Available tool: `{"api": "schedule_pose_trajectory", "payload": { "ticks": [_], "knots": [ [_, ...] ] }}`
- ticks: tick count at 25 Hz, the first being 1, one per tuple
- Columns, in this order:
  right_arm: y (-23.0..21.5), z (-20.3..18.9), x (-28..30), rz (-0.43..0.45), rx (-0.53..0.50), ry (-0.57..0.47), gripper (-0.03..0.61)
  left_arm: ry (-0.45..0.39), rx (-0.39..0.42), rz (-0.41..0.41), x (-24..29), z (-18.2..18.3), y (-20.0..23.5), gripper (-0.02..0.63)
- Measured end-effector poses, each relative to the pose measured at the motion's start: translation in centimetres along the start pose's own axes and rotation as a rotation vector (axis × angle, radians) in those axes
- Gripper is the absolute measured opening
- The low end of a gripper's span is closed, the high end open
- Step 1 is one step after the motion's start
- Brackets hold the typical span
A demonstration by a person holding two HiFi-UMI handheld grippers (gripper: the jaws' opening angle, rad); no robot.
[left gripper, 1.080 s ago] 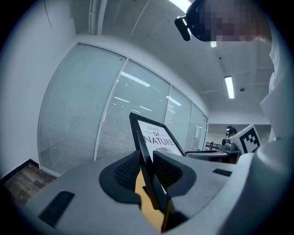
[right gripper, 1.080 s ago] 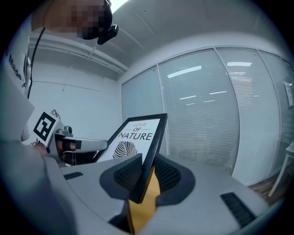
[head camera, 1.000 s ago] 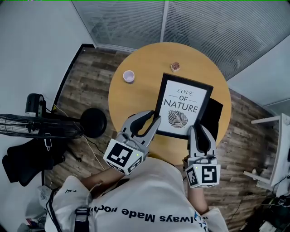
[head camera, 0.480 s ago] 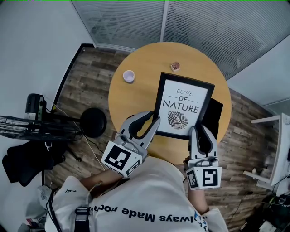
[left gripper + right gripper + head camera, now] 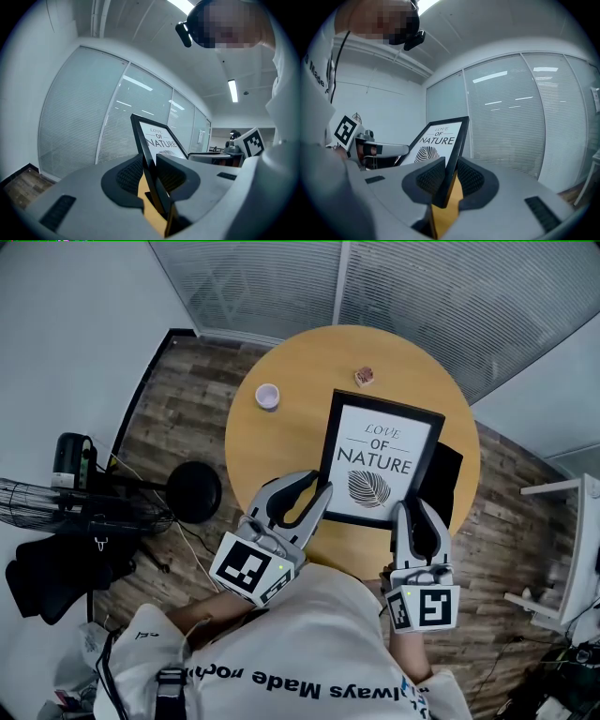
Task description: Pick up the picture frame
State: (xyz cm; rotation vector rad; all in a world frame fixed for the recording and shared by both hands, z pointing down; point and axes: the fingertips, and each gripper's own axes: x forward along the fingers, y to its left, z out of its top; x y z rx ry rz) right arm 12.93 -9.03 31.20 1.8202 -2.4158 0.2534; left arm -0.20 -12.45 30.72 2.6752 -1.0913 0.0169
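Observation:
The black picture frame (image 5: 380, 457), a white print reading "LOVE OF NATURE" with a leaf, is over the round wooden table (image 5: 281, 442). My left gripper (image 5: 320, 485) is shut on its near left corner. My right gripper (image 5: 418, 508) is shut on its near right corner. In the left gripper view the frame (image 5: 157, 138) rises tilted from between the jaws of that gripper (image 5: 152, 165), with table wood showing below. The right gripper view shows the frame (image 5: 438, 140) edge-on between the pads of that gripper (image 5: 449, 176).
A small white cup (image 5: 268, 397) and a small brown object (image 5: 364, 377) sit on the far part of the table. Something flat and black (image 5: 448, 474) lies under the frame's right side. A fan with a round black base (image 5: 193, 493) stands on the floor at left. A white rack (image 5: 572, 549) stands at right.
The frame's far edge has shifted slightly up and left in the head view. The left gripper's marker cube has drawn back a little. Both grips are unchanged.

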Motion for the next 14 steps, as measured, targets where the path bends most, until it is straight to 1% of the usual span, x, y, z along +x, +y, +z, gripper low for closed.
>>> {"api": "schedule_pose_trajectory", "payload": {
  "ticks": [14],
  "knots": [
    [-0.24, -0.24, -0.04, -0.008, 0.005, -0.003, 0.097, 0.001, -0.007, 0.003, 0.17, -0.35, -0.03, 0.101]
  ]
}}
